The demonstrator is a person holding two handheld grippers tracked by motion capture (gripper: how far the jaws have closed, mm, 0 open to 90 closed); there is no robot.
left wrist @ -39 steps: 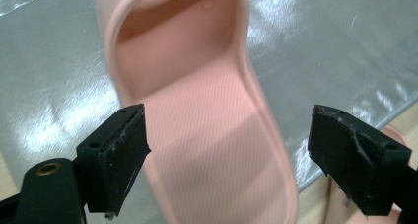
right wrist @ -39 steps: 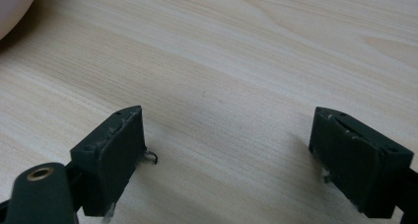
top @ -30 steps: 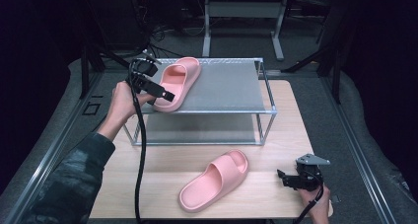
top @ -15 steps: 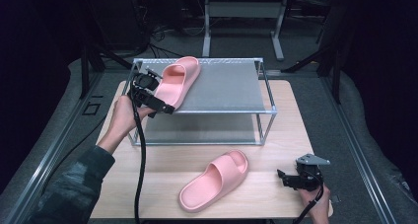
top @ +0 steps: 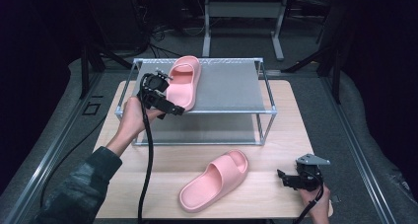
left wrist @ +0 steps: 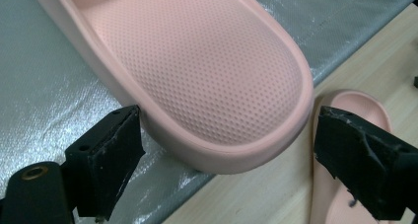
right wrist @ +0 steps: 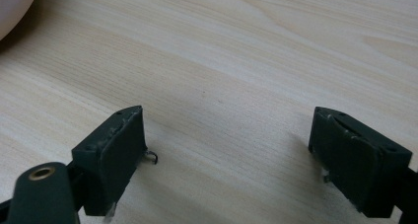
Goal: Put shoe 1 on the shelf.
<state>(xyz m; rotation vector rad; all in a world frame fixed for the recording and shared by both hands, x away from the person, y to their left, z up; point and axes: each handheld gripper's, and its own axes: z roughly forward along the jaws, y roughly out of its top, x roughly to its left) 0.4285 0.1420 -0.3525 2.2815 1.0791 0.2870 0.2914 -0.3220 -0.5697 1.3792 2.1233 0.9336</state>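
A pink slipper [top: 184, 81] lies on the rack's silver top shelf [top: 231, 86], toward its left side. My left gripper [top: 171, 105] is at its near end by the shelf's front edge. In the left gripper view the gripper [left wrist: 226, 120] is open, with the slipper's rounded end [left wrist: 207, 71] between the spread jaws. The left jaw is close against the slipper's side and the right jaw stands clear. A second pink slipper [top: 214, 179] lies on the wooden table [top: 276, 135] in front of the rack. My right gripper [top: 284, 178] rests open on the table to that slipper's right.
The metal-framed rack [top: 266, 113] takes up the back half of the table, with a lower shelf [top: 212, 128] under the top one. A black cable [top: 147, 160] trails from the left gripper across the table's left side. Bare wood [right wrist: 246, 61] lies ahead of the right gripper.
My left gripper has drawn back a little toward the shelf's front edge, and the slipper sits slightly farther onto the shelf. The right gripper has not moved.
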